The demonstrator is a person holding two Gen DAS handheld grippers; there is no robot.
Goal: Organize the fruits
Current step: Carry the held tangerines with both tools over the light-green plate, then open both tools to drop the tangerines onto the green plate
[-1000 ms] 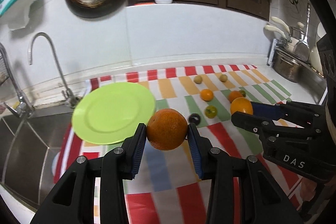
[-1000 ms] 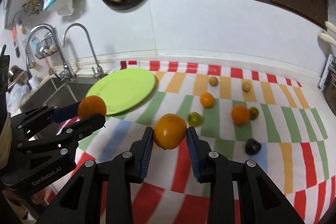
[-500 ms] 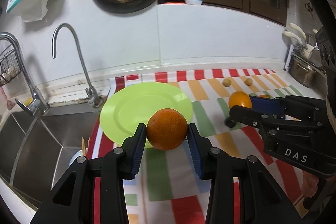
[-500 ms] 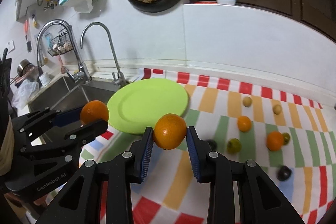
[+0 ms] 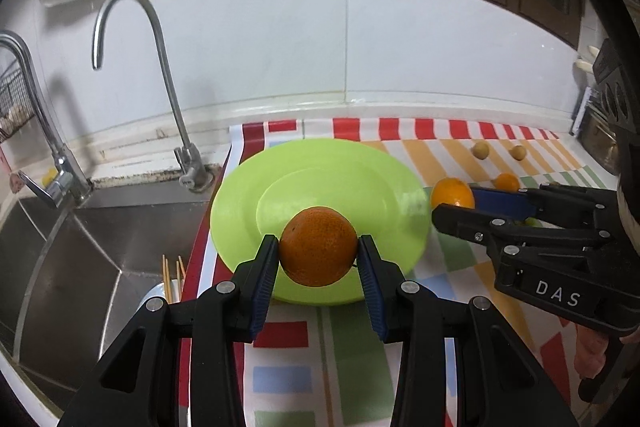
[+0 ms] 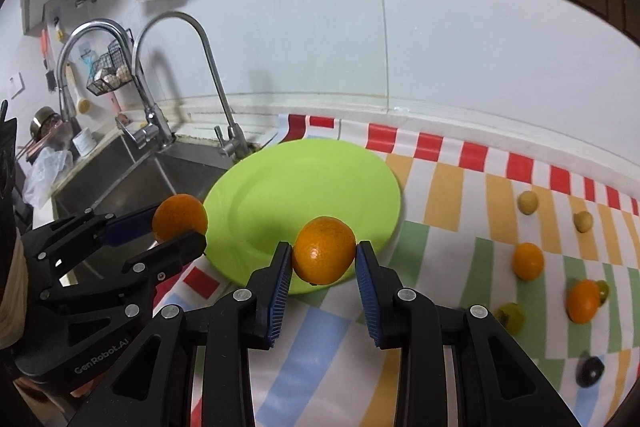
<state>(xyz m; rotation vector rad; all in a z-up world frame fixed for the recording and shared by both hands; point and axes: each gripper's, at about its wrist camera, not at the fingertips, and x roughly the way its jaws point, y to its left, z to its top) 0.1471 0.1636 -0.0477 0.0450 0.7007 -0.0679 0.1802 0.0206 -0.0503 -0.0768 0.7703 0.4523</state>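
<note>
I am carrying two oranges toward the green plate [image 5: 240,211], which lies at the centre of both views on the striped cloth [image 5: 352,359], its left rim close to the sink [image 5: 80,247]. The darker orange [image 5: 318,247] is sitting low centre in the left wrist view, clamped between the pads of the left claw [image 5: 318,257] in front of the plate's near rim. The lighter orange [image 6: 324,251] is sitting low centre in the right wrist view, pinched by the right claw [image 6: 323,259] just short of the plate's near right edge. Both fruits are round and, I judge, slick, so letting go too high could send one rolling off the shallow plate, and on the left that means into the sink. The two claws are converging on one plate, so I am risking a knock between them or between the fruits. Squeezing harder could bruise the peel. Smaller fruits [image 6: 528,261] are lying scattered at the right of the right wrist view, well apart from the plate.
</note>
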